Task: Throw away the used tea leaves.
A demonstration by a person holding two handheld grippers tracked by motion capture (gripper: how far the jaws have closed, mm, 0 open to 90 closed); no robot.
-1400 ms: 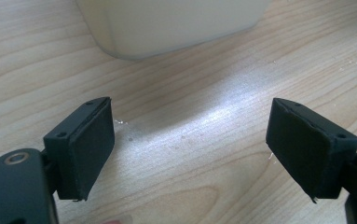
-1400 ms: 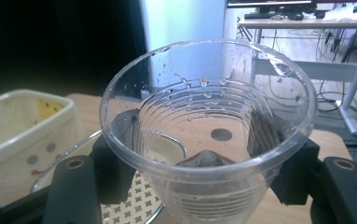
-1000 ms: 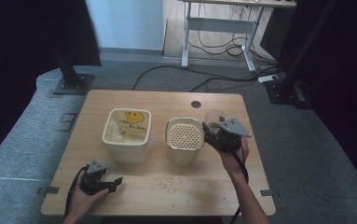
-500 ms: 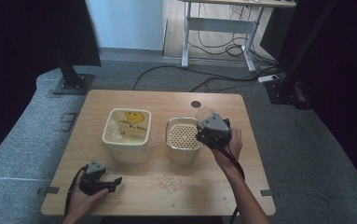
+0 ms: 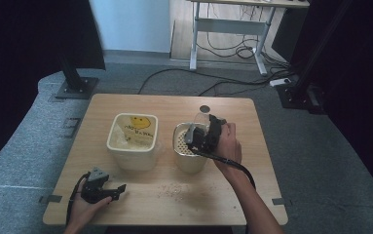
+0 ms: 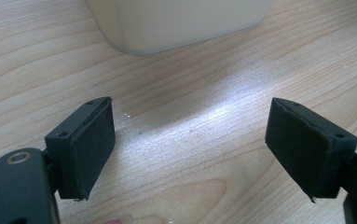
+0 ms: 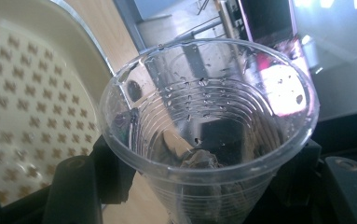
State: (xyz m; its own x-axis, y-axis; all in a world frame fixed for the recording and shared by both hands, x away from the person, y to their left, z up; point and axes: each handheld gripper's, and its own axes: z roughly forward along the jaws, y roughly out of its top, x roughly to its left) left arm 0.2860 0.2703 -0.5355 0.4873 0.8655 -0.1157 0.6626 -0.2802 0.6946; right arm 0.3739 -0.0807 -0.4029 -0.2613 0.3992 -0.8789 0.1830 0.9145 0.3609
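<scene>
Right gripper (image 5: 201, 134): jaws clamped on the lower wall of a clear plastic cup (image 7: 209, 126), mouth tipped toward the perforated strainer insert (image 7: 22, 116) of the right-hand beige container (image 5: 190, 158). Droplets cling inside the cup; its contents, if any, cannot be made out through the glare.

Left gripper (image 6: 190, 154): jaws spread wide, holding nothing, low over the wooden table (image 5: 174, 195) at the near-left, just short of the left tub (image 5: 131, 146).

Judgement: pouring or draining step in hand. Next move calls for tipping the cup over the strainer, then righting it.

Smiley-marked bag (image 5: 138, 129) inside the left tub is hard to read. A few spilled flecks (image 5: 174, 189) lie on the near table.
</scene>
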